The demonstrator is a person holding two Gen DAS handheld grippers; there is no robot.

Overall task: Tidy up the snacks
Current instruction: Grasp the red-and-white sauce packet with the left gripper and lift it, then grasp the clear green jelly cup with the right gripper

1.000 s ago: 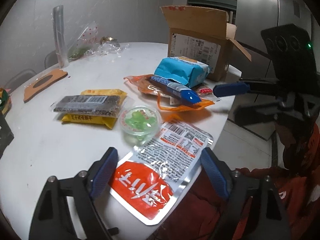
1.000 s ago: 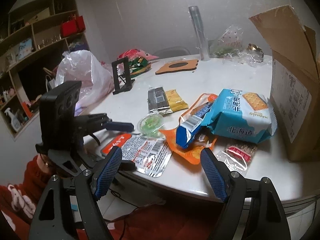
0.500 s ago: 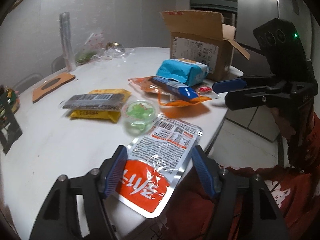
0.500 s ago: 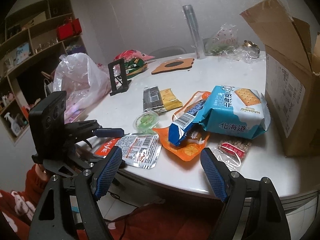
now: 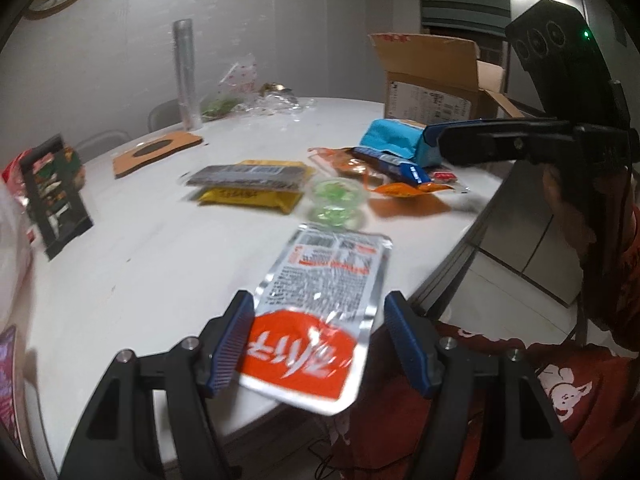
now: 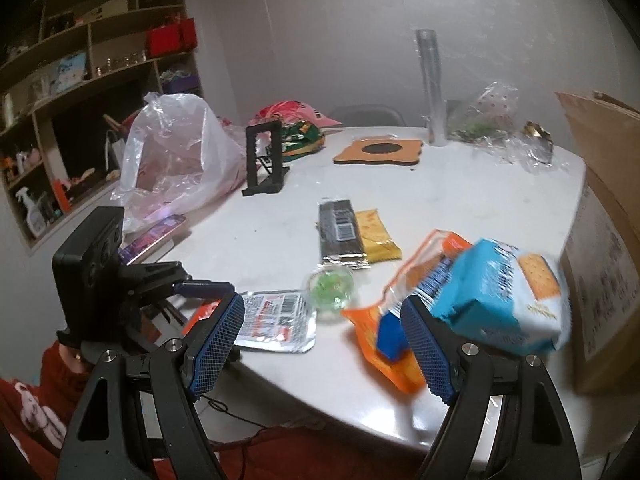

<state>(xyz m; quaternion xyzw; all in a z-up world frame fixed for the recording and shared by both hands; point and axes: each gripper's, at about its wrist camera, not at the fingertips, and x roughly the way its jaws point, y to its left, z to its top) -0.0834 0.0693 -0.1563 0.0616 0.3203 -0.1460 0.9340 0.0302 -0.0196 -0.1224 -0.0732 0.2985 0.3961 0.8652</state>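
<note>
Snacks lie on a white round table [image 5: 132, 264]. A silver and orange foil pouch [image 5: 316, 312] hangs over the near edge, between the jaws of my open left gripper [image 5: 320, 340]; I cannot tell if the pads touch it. Behind it sit a green jelly cup [image 5: 336, 200], a black bar on a yellow packet [image 5: 248, 184], an orange bag [image 5: 400, 188] and a blue cracker pack [image 5: 392, 140]. My right gripper [image 6: 320, 344] is open at the table edge, its right finger in front of the cracker pack [image 6: 504, 296] and orange bag [image 6: 384, 332]. The pouch [image 6: 276, 320] also shows there.
An open cardboard box [image 5: 432, 80] stands at the table's far right. A black stand [image 6: 266, 160], a plastic bag [image 6: 176, 160], a wooden coaster [image 6: 378, 152], a clear tube [image 6: 432, 88] and crumpled wrappers [image 6: 504, 132] fill the back. Shelves [image 6: 80, 80] line the left wall.
Both grippers have pulled back and lifted. The left gripper's jaws have narrowed around the foil pouch. The right gripper has swung right, closer to the cracker pack and orange bag.
</note>
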